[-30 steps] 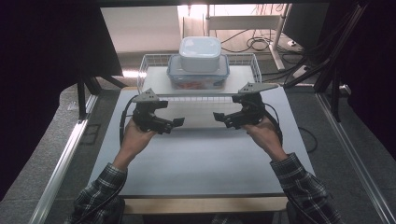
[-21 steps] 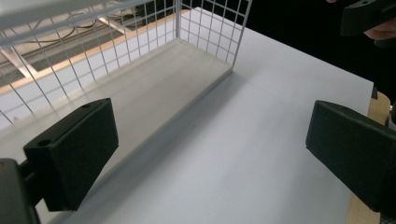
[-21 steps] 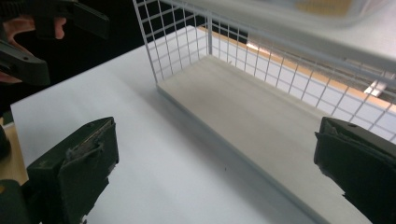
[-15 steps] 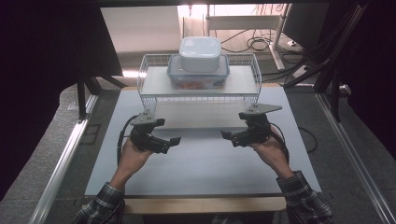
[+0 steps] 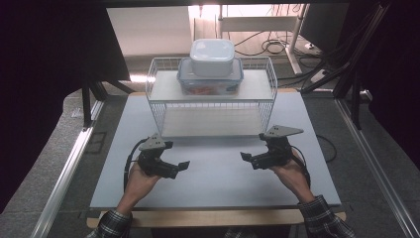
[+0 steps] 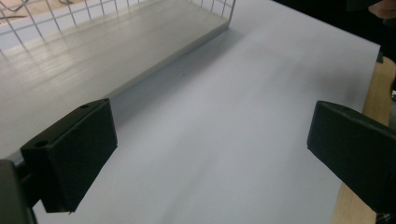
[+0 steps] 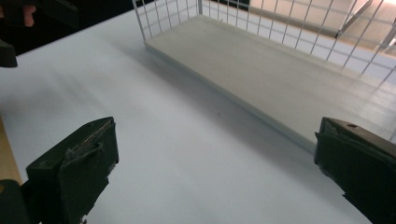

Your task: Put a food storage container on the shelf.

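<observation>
Both forearms come in low from the near edge, plaid sleeves showing. Left claw (image 5: 182, 165) and right claw (image 5: 246, 157) point inward at each other, well apart, jaws spread wide on both with nothing between them. Wrists look level, hands gripping from underneath.

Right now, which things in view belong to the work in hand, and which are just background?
In the job: left gripper, right gripper, both open; wire rack; two stacked lidded containers on its top shelf.
Just about: cables on the floor behind; table.
</observation>
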Tool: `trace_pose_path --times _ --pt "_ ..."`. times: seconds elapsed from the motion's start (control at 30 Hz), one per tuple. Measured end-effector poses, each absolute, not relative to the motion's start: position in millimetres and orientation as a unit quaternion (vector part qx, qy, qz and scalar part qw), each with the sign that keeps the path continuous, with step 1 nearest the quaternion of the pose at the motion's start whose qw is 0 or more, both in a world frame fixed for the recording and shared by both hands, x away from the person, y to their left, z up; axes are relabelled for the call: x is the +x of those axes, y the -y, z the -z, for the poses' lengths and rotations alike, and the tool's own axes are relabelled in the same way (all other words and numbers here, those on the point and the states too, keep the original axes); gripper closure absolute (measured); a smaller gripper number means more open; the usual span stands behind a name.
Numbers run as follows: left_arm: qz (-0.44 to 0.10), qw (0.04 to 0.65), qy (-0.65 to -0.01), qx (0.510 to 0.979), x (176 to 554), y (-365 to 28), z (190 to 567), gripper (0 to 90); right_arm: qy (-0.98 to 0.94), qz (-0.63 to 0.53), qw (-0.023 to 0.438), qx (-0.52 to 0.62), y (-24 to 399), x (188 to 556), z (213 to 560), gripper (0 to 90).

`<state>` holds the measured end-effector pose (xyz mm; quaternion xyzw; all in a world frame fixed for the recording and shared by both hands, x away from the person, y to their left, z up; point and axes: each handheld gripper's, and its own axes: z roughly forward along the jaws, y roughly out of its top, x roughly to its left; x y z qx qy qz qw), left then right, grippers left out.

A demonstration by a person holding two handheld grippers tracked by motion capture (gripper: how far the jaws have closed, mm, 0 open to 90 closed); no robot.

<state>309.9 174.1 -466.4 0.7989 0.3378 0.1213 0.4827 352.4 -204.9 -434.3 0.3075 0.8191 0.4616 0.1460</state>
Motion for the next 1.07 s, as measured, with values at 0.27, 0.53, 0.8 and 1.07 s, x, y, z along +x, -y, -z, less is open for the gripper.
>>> trace_pose_path --times 0.27,0.53,0.8,1.07 --pt "-0.12 0.457 -0.352 0.808 302.3 -177.1 489.3 1.0 -0.829 -0.439 0.141 0.316 211.2 344.9 458.2 0.0" --pt "-0.128 0.435 -0.355 0.817 296.6 -176.5 506.7 0.3 -0.833 -0.431 0.122 0.323 215.7 338.7 479.0 0.0" --pt "-0.114 0.397 -0.356 0.838 294.1 -172.9 529.5 0.3 -0.839 -0.417 0.096 0.336 218.0 333.8 498.7 0.0" --pt "-0.113 0.389 -0.354 0.843 297.1 -171.1 534.6 0.0 -0.85 -0.4 0.086 0.332 216.6 336.4 511.0 0.0"
